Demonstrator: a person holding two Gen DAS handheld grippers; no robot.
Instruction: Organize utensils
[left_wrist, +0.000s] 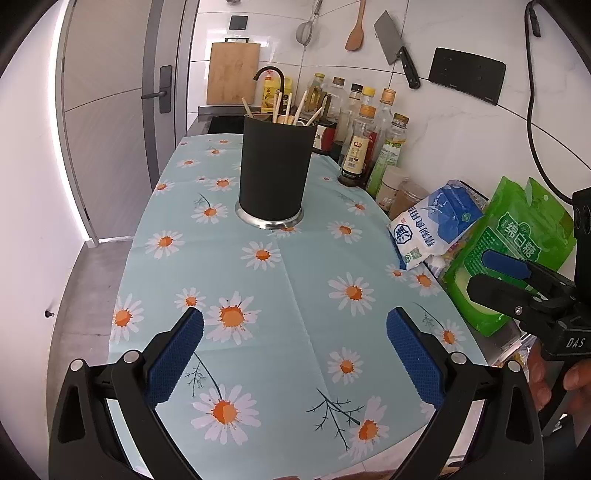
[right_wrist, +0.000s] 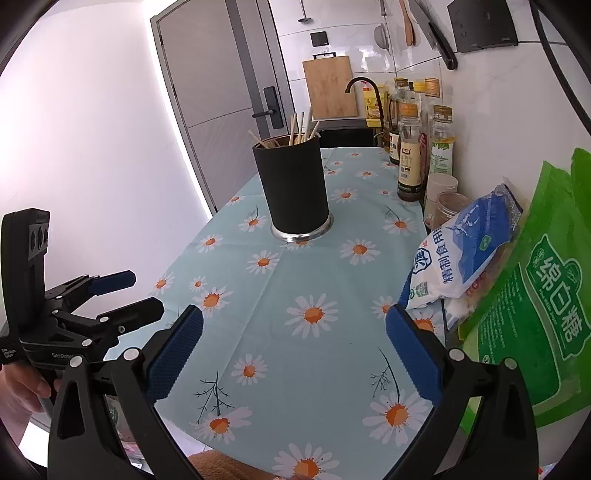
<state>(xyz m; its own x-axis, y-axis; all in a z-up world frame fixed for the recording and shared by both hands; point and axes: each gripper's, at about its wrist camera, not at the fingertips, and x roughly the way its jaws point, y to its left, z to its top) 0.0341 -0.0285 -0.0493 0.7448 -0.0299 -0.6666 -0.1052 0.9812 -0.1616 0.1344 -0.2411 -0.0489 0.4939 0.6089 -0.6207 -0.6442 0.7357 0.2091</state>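
Black holder (left_wrist: 272, 170) stands upright at mid-cloth (left_wrist: 295, 280), far from both grippers, chopsticks (left_wrist: 291, 109) poking out its top. Left gripper (left_wrist: 294, 325) hovers low over near cloth, jaws spread wide, empty. Right gripper (right_wrist: 294, 325) beside it, likewise wide open, empty. Salt bag (right_wrist: 458, 251) and green bag (right_wrist: 528, 332) lie right.

Black claws (left_wrist: 294, 325), ribbed blue pads (left_wrist: 175, 363), silver screws.
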